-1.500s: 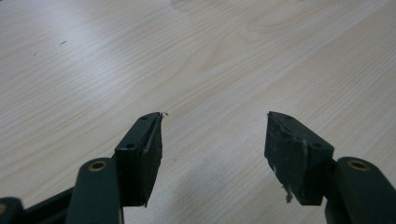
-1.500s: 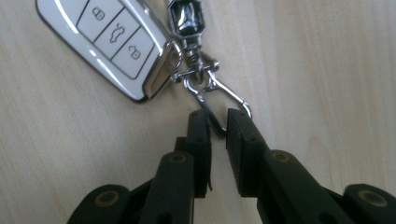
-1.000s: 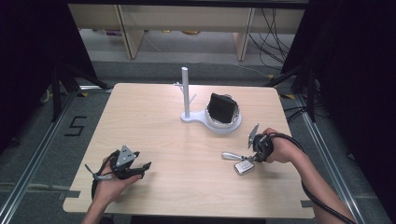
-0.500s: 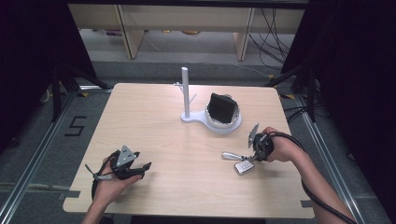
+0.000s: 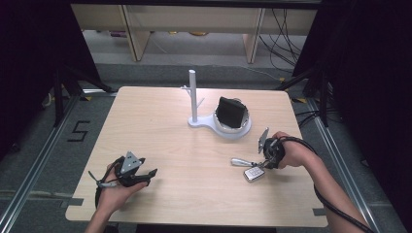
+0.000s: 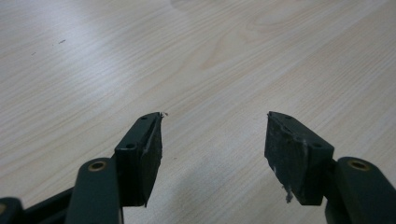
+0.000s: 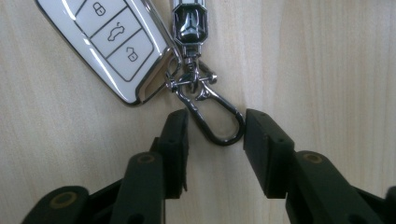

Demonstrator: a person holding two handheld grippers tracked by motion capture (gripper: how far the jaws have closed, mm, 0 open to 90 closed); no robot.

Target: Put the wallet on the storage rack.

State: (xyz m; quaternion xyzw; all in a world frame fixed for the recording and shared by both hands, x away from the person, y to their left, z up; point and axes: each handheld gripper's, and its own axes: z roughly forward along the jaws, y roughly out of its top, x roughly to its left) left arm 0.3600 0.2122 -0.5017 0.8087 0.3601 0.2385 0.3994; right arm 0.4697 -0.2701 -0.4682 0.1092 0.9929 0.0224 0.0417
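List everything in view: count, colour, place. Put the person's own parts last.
Light wooden table: one, pale wood, centre of the high view.
White stand with an upright post and round dish base: one, white, far middle of the table.
Black boxy object: one, black, in the stand's dish.
White car key fob with silver edge: one, white, near right of the table.
Silver carabiner clip: one, chrome, joined to the fob, lying between the right gripper's fingers.
Silver strap piece: one, left of the fob.
Left gripper: black, open above bare table.
Right gripper: black, open around the clip.
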